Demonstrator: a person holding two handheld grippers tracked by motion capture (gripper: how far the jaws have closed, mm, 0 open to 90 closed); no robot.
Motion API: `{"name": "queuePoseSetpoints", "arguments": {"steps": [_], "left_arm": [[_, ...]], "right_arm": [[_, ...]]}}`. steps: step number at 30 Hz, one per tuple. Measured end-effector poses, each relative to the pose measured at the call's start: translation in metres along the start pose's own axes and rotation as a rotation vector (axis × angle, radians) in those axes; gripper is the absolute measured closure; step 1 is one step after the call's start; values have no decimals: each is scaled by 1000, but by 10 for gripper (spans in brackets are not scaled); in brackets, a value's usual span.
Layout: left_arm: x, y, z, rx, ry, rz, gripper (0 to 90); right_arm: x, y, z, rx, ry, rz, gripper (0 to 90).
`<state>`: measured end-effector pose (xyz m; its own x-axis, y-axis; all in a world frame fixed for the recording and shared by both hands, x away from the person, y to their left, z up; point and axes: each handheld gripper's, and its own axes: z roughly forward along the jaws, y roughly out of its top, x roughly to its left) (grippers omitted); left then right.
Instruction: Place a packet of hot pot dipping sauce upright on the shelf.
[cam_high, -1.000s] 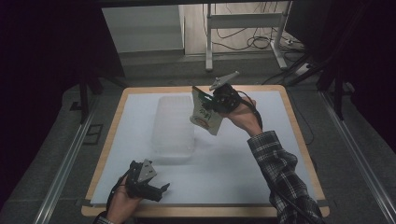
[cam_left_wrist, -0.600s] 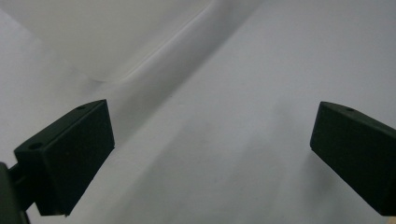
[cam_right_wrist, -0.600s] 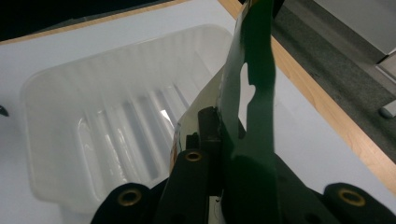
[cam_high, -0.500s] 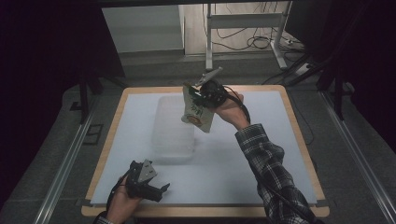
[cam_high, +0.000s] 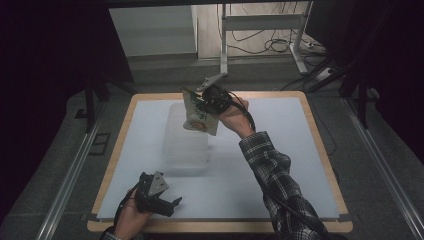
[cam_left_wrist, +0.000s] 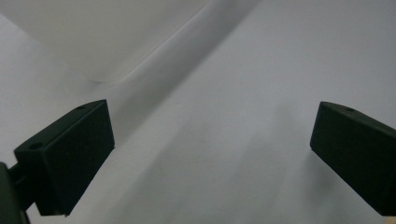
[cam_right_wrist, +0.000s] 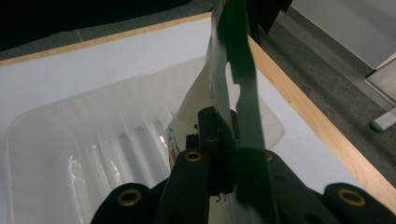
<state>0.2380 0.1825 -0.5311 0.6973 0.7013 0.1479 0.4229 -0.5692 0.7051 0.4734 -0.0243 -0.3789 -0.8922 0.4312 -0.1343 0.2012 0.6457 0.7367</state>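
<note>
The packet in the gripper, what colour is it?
The packet is green along the top and pale cream below, with a round picture; the high view shows it best.

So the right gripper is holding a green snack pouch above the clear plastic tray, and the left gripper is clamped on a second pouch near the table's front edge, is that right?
Not quite. The left gripper holds nothing: the left gripper view shows its jaws wide apart over bare white table. The rest stands: the right gripper is shut on the green snack pouch above the clear plastic tray.
</note>
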Motion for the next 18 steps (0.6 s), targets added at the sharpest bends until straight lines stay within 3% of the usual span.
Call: {"name": "queuePoseSetpoints", "arguments": {"steps": [18], "left_arm": [[-1, 0, 0, 3, -2, 7, 0]], "right_arm": [[18, 9, 30, -10, 40, -16, 896]]}}
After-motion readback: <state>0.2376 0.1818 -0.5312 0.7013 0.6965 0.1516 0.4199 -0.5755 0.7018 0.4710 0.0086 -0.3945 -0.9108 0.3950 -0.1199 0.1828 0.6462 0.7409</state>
